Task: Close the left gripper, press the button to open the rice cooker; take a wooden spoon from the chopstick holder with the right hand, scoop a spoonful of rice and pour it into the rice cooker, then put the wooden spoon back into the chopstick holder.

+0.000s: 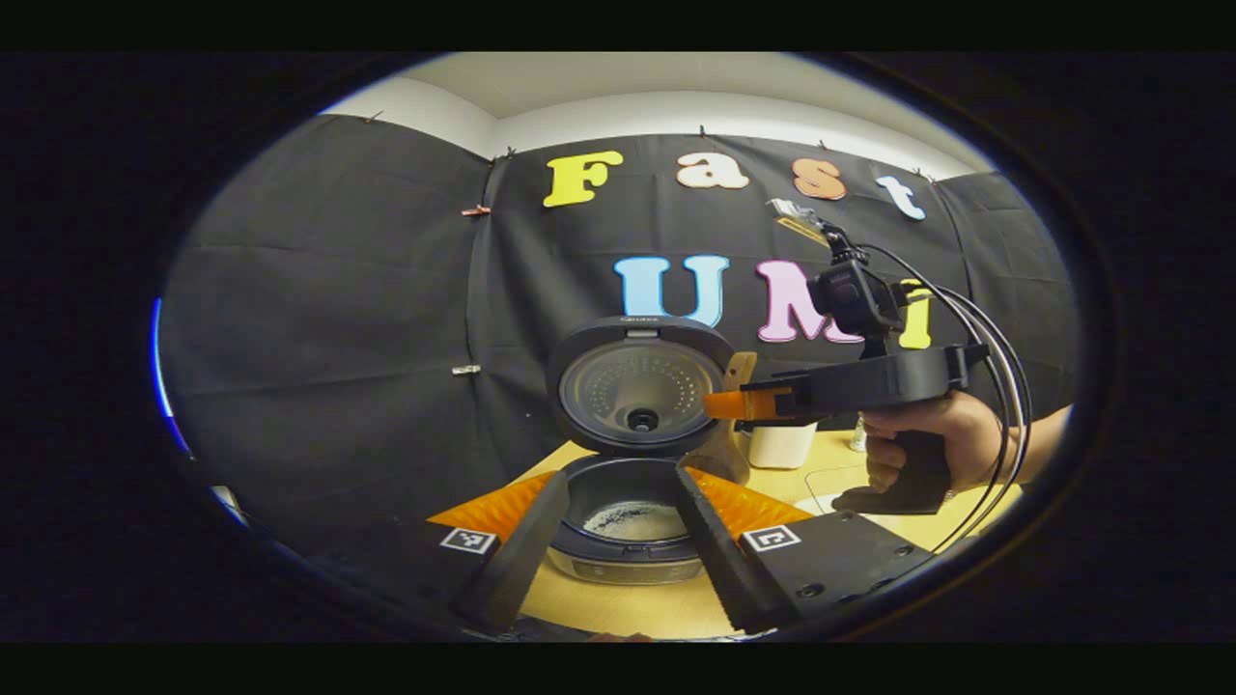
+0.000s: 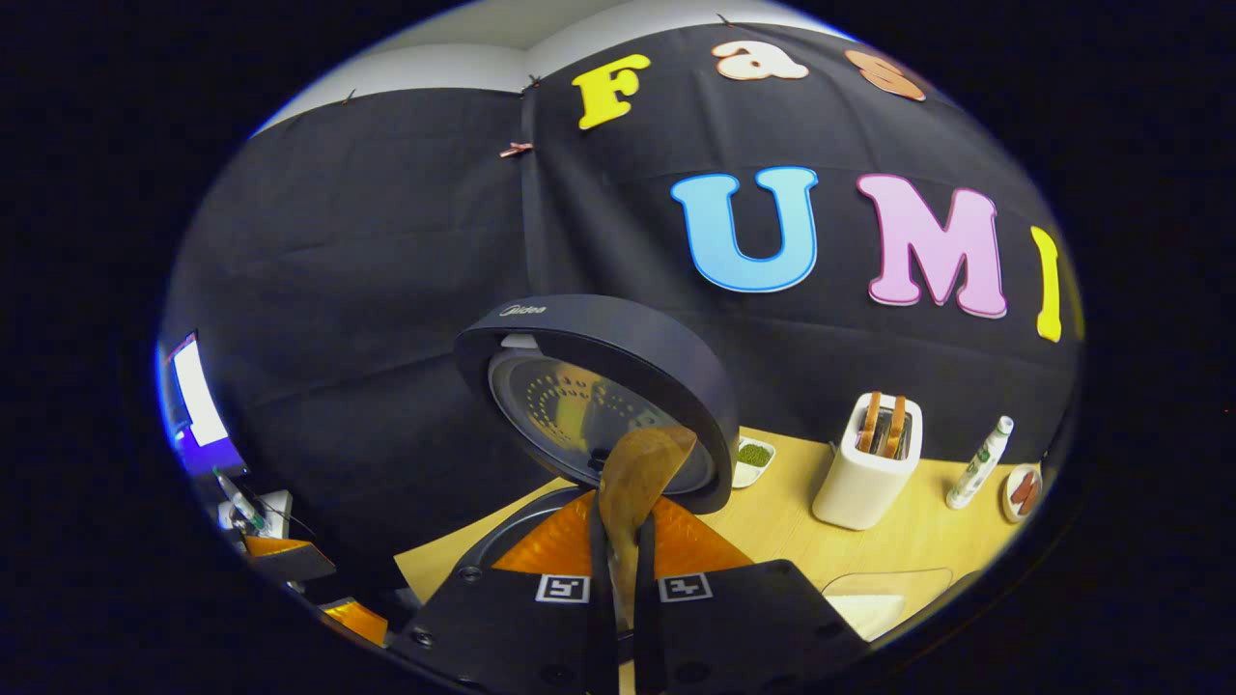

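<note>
The rice cooker (image 1: 628, 565) stands open, its lid (image 1: 640, 386) tipped up, with a little white rice (image 1: 632, 521) in the inner pot. My left gripper (image 1: 623, 478) is open in front of it, one finger on each side of the pot and touching nothing. To the right of the lid, a hand (image 1: 932, 439) holds my right gripper (image 1: 722, 405), which is shut on the wooden spoon (image 1: 742, 372). In the right gripper view, my right gripper (image 2: 623, 526) clamps the spoon (image 2: 639, 473) by its neck. The spoon's bowl points at the raised lid (image 2: 599, 381), above the pot's rim.
A white toaster (image 2: 867, 478) with two bread slices stands on the wooden table (image 2: 772, 521) to the right of the cooker. Near it are a small dish of green grains (image 2: 753, 454), a white bottle (image 2: 980, 463) and a clear container (image 2: 884, 589). A lit screen (image 2: 193, 391) is far left.
</note>
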